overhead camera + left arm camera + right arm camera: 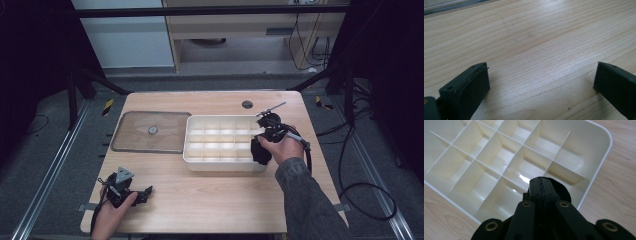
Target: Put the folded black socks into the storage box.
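Right claw (541,182) closed on a black thing (564,192) over the unlabelled organizer (599,157); left claw (541,82) wide open.

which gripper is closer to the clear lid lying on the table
Left. The left gripper rests on the table below and slightly left of the clear lid. The right gripper is over the divided tray's right end, farther off.
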The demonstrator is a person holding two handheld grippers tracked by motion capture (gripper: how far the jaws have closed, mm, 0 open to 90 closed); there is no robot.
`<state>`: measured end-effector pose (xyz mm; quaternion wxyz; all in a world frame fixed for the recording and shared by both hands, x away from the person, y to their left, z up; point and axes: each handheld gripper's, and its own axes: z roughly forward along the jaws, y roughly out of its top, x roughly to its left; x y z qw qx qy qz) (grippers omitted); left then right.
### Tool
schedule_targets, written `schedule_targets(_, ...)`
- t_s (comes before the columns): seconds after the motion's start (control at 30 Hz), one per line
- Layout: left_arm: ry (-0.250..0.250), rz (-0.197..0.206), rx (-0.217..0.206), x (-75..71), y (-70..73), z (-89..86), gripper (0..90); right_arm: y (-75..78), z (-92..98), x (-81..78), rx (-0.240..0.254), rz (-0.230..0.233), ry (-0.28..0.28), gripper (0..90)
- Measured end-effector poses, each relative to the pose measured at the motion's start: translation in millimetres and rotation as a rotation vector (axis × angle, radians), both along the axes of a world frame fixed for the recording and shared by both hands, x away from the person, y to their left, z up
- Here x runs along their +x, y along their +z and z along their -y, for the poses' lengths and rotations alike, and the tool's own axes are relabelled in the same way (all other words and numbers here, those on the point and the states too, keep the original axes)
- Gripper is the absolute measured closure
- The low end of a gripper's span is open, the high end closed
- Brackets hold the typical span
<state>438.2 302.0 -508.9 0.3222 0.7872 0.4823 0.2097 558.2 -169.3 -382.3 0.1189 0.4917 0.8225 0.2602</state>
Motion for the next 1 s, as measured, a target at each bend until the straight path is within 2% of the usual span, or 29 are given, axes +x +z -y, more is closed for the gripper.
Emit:
schedule_targets(0.37, -0.002, 0.001, 0.001, -0.1, 0.0, 0.0, 0.0, -9.8, 1.4, 6.2, -0.020, -0.014, -0.014, 89.9)
schedule_targets(1.0, -0.002, -0.001, 0.004, -0.1, 0.2, 0.0, 0.0, -17.2, 3.2, 1.4, -0.031, -0.024, -0.005, 90.0)
